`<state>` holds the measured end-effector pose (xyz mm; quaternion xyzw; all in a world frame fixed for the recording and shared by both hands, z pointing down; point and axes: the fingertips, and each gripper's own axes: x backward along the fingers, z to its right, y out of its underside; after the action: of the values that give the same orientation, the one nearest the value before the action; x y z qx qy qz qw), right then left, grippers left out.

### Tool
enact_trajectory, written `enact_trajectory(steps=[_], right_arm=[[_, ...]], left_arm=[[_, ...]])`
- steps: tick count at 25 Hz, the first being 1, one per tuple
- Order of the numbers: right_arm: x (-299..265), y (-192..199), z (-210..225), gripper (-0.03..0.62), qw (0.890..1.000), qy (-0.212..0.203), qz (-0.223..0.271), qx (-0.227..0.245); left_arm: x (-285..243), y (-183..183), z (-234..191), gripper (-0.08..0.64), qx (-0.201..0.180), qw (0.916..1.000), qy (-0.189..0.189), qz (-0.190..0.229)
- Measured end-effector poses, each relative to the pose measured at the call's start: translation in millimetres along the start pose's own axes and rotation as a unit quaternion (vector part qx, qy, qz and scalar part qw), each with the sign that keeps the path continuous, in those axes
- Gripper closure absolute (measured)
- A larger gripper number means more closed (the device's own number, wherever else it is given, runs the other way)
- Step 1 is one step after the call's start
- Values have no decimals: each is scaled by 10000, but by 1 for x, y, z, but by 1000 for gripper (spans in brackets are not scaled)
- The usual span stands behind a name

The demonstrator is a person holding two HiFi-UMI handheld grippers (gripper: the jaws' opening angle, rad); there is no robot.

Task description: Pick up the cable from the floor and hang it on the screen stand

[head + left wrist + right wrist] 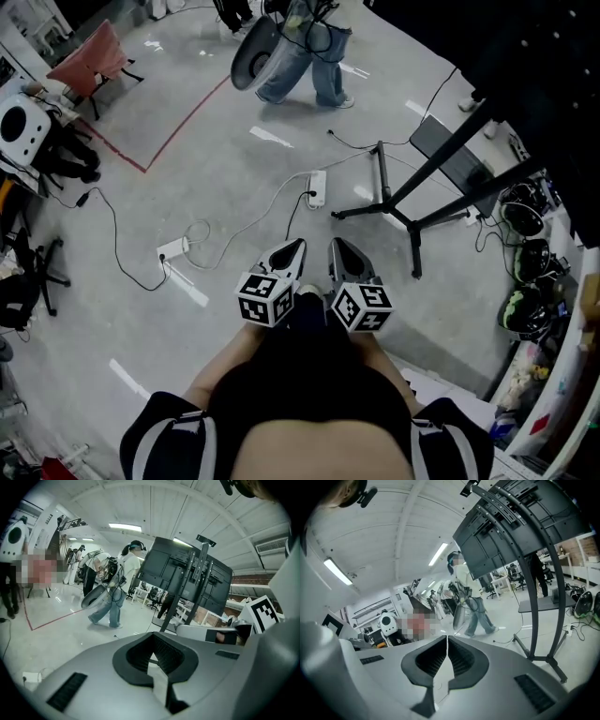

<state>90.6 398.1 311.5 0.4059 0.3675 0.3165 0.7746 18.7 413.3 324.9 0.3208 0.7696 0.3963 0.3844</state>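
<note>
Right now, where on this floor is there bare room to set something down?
Bare floor: between the red tape line and the left power strip; also below that strip, toward you. Crowded: around the screen stand's legs, where cables and a second power strip lie, and along the right, with helmets.

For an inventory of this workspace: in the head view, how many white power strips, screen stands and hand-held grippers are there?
white power strips and: 2
screen stand: 1
hand-held grippers: 2, the left hand-held gripper and the right hand-held gripper
Total: 5
</note>
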Motion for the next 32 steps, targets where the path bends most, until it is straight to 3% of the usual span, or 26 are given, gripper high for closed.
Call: enact_trajectory(steps=[16,32], right_arm=[[-32,-29,39,568,9998,-201,34,-18],[-13,-22,60,568,9996,77,57,-277]], left_arm=[[-48,-17,-7,554,60,9996,-268,89],[-54,-23,-3,554,43,9994,-339,-9]])
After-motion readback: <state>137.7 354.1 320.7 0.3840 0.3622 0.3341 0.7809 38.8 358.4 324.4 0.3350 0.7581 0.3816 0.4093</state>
